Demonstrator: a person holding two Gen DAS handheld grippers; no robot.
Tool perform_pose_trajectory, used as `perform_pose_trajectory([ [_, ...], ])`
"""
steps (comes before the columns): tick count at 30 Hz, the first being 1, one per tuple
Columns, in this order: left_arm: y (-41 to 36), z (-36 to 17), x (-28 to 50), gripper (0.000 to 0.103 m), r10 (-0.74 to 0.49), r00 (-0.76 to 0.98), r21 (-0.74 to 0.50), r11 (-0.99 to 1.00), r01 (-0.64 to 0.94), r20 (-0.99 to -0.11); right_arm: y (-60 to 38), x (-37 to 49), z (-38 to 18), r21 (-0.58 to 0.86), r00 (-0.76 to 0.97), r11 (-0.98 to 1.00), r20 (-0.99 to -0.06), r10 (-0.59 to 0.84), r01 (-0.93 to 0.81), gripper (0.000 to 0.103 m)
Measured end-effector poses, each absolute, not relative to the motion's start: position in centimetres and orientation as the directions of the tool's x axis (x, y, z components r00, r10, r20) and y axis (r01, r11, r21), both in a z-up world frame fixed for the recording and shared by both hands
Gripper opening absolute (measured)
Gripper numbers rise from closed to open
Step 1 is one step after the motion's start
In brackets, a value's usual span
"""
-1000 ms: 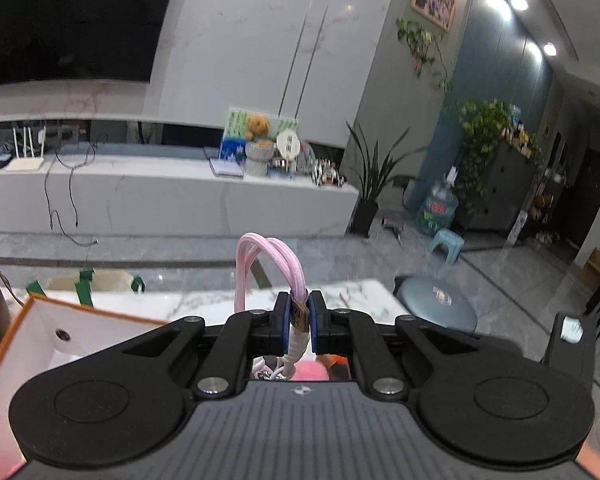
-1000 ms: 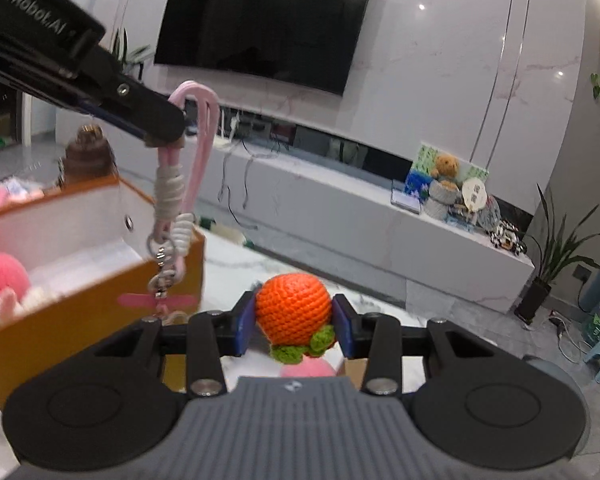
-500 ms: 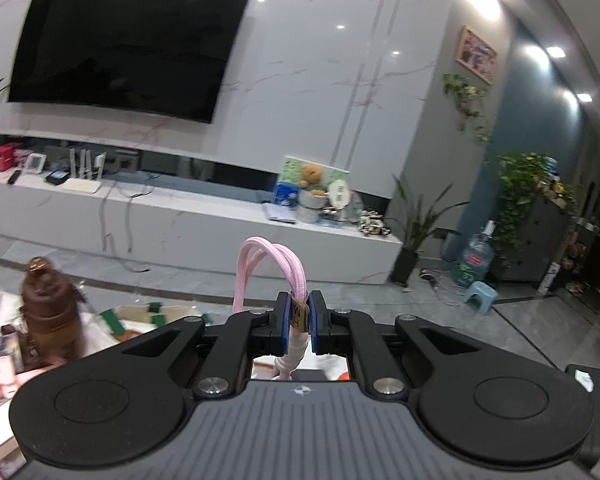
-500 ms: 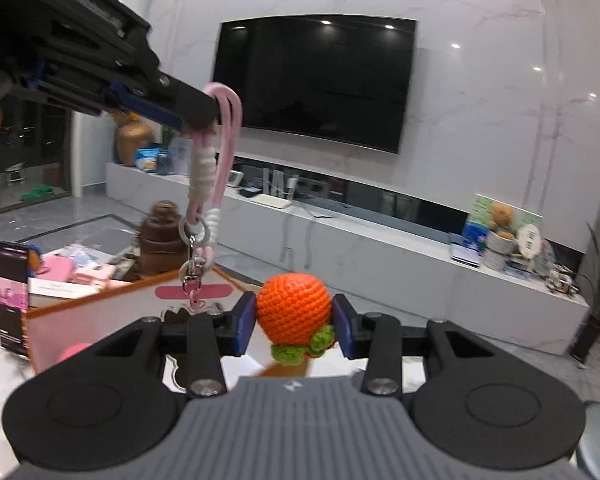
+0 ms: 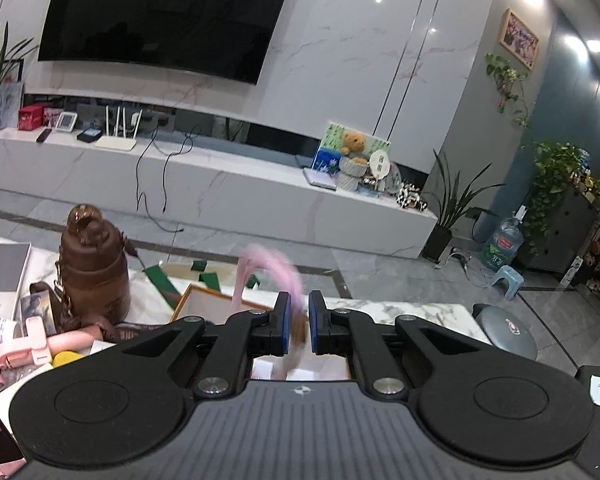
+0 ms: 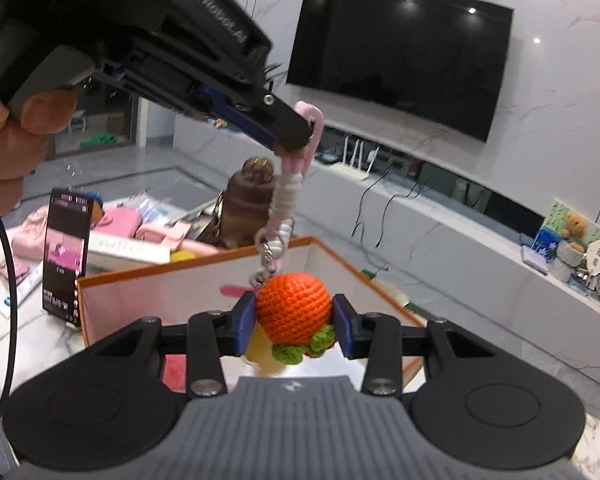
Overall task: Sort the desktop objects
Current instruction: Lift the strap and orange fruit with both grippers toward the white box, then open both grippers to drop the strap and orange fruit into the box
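Above the orange-rimmed box (image 6: 188, 276), my left fingers (image 5: 298, 326) pinch the pink strap (image 6: 300, 164); my right fingers (image 6: 294, 326) clamp the crocheted orange (image 6: 292, 308).

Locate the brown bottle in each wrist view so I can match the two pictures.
Left wrist: brown bottle at left, on the table, left of the orange-rimmed box.
Right wrist: brown bottle at centre, partly hidden behind the box's far wall and the hanging pink strap.
Shared landmark: the wall television.
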State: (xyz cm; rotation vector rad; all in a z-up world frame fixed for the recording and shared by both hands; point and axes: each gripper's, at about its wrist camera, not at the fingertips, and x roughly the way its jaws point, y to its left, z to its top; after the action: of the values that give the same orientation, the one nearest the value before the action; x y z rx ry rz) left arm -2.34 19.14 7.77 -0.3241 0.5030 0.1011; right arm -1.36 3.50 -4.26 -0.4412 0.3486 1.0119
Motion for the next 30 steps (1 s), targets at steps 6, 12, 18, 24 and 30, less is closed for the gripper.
perform_pose_trajectory([
  [6, 19.8, 6.1, -2.2, 0.01, 0.026, 0.842, -0.252, 0.949, -0.191, -0.539, 5.4, -0.9, -6.0, -0.187, 0.468, 0.442, -0.532, 0.705, -0.877, 0.043],
  [12, 20.2, 4.2, -1.7, 0.01, 0.037, 0.798, -0.237, 0.946, -0.223, -0.601, 6.7, -1.0, -7.4, -0.198, 0.434, 0.4, -0.596, 0.675, -0.895, 0.043],
  [18, 20.8, 1.2, -0.7, 0.011, 0.112, 0.696, -0.169, 0.931, -0.323, -0.709, 8.2, -1.4, -8.8, -0.189, 0.408, 0.377, -0.62, 0.67, -0.907, 0.043],
  [24, 21.3, -0.2, -0.6, 0.015, 0.118, 0.648, -0.157, 0.923, -0.35, -0.752, 9.3, -2.0, -10.5, -0.221, 0.406, 0.352, -0.653, 0.639, -0.91, 0.047],
  [30, 20.8, -0.4, -0.3, 0.029, 0.102, 0.645, -0.16, 0.928, -0.336, -0.758, 9.3, -2.1, -10.9, -0.224, 0.405, 0.349, -0.661, 0.631, -0.91, 0.051],
])
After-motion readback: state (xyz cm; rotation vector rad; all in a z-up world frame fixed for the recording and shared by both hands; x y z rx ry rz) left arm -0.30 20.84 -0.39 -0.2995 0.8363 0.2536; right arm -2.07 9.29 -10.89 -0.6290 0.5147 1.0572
